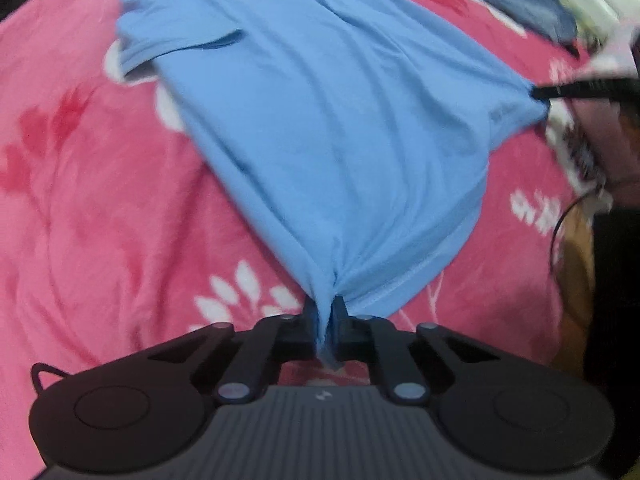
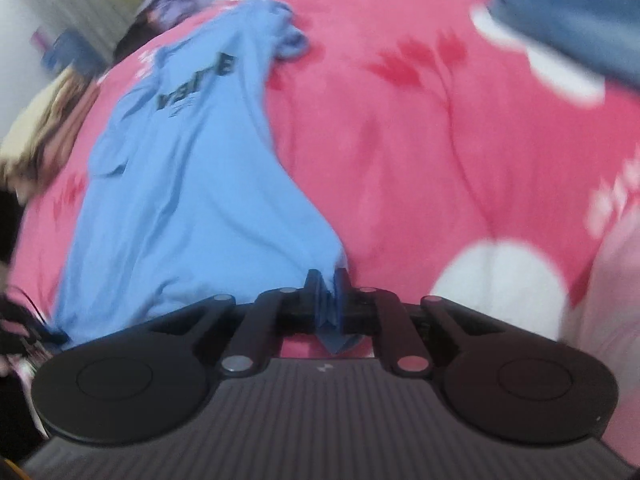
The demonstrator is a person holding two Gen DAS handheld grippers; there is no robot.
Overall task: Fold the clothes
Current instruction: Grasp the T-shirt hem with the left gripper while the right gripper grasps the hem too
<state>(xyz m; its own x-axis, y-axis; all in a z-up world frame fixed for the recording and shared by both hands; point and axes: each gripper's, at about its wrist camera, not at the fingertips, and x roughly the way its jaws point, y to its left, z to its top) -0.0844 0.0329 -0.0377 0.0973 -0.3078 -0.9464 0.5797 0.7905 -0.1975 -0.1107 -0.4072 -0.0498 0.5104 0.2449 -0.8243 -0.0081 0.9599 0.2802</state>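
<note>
A light blue T-shirt with dark lettering lies stretched over a pink flowered blanket. My left gripper is shut on one bottom corner of the shirt, with cloth bunched between its fingers. My right gripper is shut on the other bottom corner of the same blue T-shirt. In the left wrist view the right gripper shows as a dark tip at the shirt's right corner. The hem hangs taut between the two grippers. The chest end and sleeves rest on the blanket farther away.
A darker blue garment lies at the far right of the blanket, seen too as a blue garment in the right wrist view. A purple cloth sits past the shirt's collar. A person's patterned sleeve is at the right.
</note>
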